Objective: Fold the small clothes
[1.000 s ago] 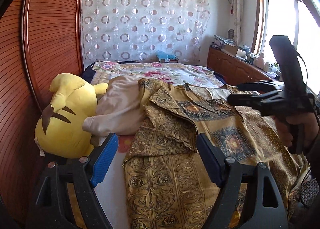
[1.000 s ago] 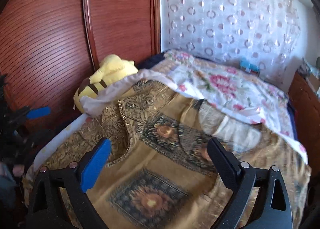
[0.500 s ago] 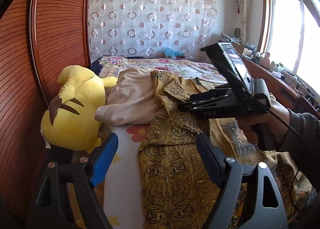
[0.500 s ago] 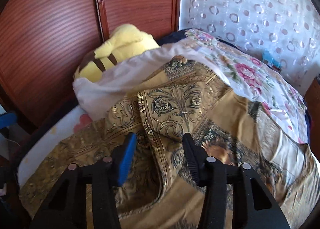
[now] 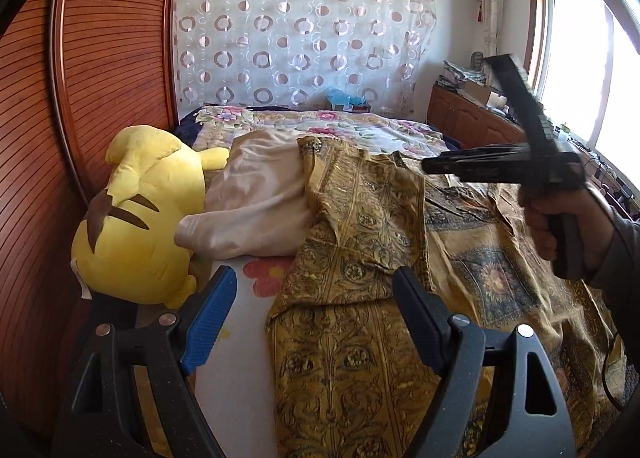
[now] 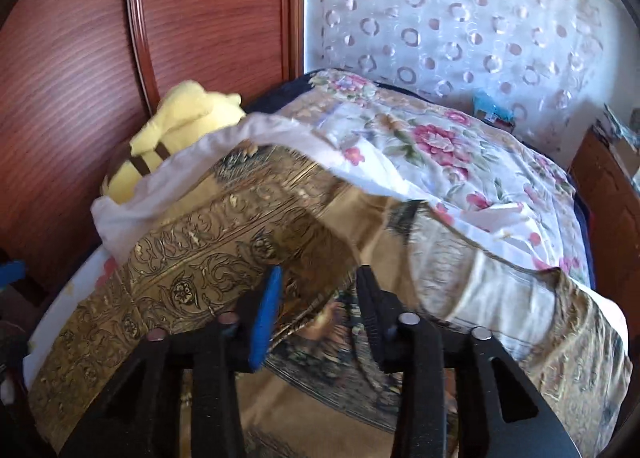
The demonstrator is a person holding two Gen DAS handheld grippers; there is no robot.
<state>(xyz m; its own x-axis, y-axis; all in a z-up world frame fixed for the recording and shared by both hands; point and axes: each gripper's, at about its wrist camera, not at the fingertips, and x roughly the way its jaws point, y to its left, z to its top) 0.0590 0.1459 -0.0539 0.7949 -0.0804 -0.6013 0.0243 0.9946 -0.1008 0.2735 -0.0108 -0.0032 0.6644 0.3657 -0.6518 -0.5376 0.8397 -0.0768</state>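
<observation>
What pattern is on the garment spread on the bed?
Gold garment with dark ornate scrollwork and medallions, clearest in the left wrist view.

**Bed and what it carries**

You have the bed under a white flowered sheet. On it lie a gold patterned garment, a beige cloth touching its far edge, a yellow plush toy by the wooden wall, and a floral quilt farther back.

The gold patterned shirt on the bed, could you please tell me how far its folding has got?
Early. Done: nothing neatly folded; the gold shirt lies mostly spread. In hand: the right tongs have just been closing on its left flap, lifting it across. Left: the open left tongs hold nothing; other side and bottom remain unfolded.
</observation>
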